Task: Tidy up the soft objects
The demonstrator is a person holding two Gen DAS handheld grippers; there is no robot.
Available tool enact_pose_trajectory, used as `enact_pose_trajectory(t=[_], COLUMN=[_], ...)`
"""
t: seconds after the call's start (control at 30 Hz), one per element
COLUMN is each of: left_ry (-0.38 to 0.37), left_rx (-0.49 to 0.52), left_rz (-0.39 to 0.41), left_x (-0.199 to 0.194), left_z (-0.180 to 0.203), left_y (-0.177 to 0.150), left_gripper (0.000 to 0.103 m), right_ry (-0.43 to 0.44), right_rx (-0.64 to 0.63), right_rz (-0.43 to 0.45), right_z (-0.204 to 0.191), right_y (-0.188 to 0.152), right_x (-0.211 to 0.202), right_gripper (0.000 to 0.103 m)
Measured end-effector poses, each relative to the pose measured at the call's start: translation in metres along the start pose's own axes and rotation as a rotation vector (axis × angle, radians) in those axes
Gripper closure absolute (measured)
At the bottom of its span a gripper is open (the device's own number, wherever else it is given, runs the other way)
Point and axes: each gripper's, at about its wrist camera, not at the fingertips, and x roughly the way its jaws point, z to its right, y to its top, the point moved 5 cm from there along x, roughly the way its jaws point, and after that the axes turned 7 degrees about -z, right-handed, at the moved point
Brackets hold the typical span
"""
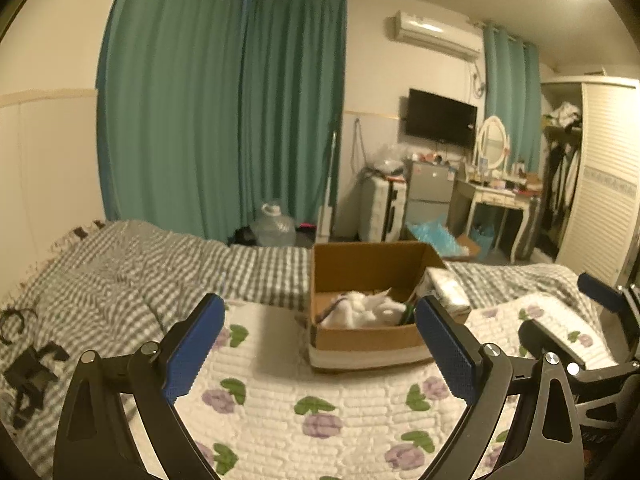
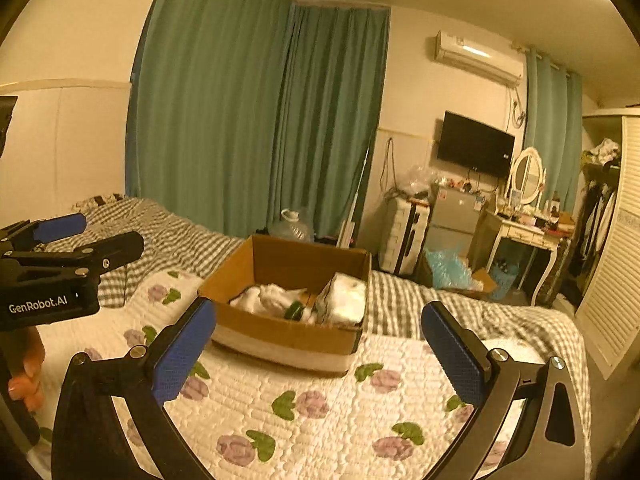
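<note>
Left wrist view: we see the left gripper (image 1: 320, 344) spread wide with nothing between its blue pads. Ahead, the cardboard box (image 1: 368, 340) sits on the floral quilt (image 1: 280, 400). It contains white soft items (image 1: 368, 308); a white packet (image 1: 448, 292) leans over its right wall. The right gripper (image 1: 568, 320) appears at the right edge, also spread and empty.

Right wrist view: we see the right gripper (image 2: 320, 352) fully parted, holding nothing. The box (image 2: 280, 336) lies straight ahead, with the white soft items (image 2: 268, 298), a green object (image 2: 295, 311) and the packet (image 2: 346, 298) inside. The left gripper (image 2: 72, 240) hovers at left.

We judge the task mostly done: no loose soft objects show on the quilt. Only a final check appears left.
</note>
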Motion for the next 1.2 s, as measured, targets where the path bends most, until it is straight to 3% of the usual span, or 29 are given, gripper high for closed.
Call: enact_pose_trajectory(t=[0.3,1.2], left_ry=[0.033,0.053], left_rx=[0.006,0.011], left_rz=[-0.029,-0.041], left_x=[0.018,0.021], left_z=[-0.006,-0.007], left_y=[-0.011,-0.016], left_gripper=[0.005,0.005], right_ry=[0.016,0.012], right_rx=[0.031,0.041], right_rz=[-0.034,-0.039], right_z=[0.001,0.003], right_y=[-0.014,-0.015], right_x=[0.020,0.020], right_gripper=[0.000,0.000])
